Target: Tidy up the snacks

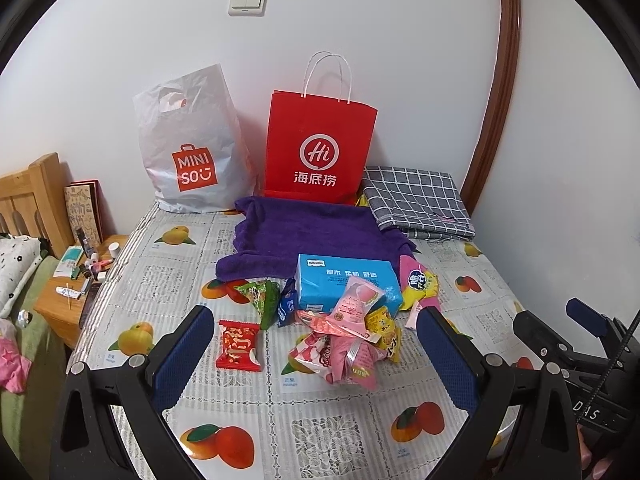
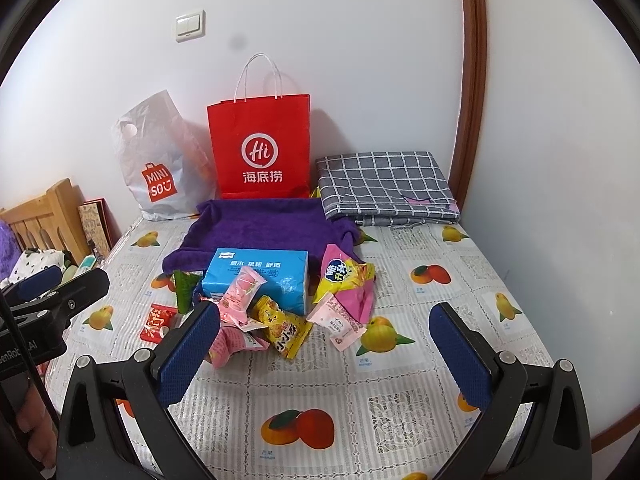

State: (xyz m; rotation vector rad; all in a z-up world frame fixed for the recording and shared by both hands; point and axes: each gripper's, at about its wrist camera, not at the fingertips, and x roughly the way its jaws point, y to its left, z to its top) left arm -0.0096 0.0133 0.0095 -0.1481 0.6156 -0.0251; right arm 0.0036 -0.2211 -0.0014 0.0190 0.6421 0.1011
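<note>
A pile of snack packets (image 1: 348, 340) lies mid-table, around a blue tissue box (image 1: 346, 286); the pile (image 2: 276, 324) and box (image 2: 260, 276) also show in the right wrist view. A red packet (image 1: 239, 345) lies apart to the left, and a green packet (image 1: 262, 296) behind it. A pink-yellow bag (image 2: 348, 280) lies right of the box. A red paper bag (image 1: 320, 148) and a white Miniso bag (image 1: 188, 152) stand at the wall. My left gripper (image 1: 316, 344) is open and empty, in front of the pile. My right gripper (image 2: 326, 340) is open and empty, right of the left one.
A purple towel (image 1: 304, 232) lies behind the box. A folded checked cloth (image 1: 420, 200) sits at the back right. The table (image 1: 320, 420) has a fruit-print cover. A wooden nightstand (image 1: 72, 292) with small items and a bed stand to the left.
</note>
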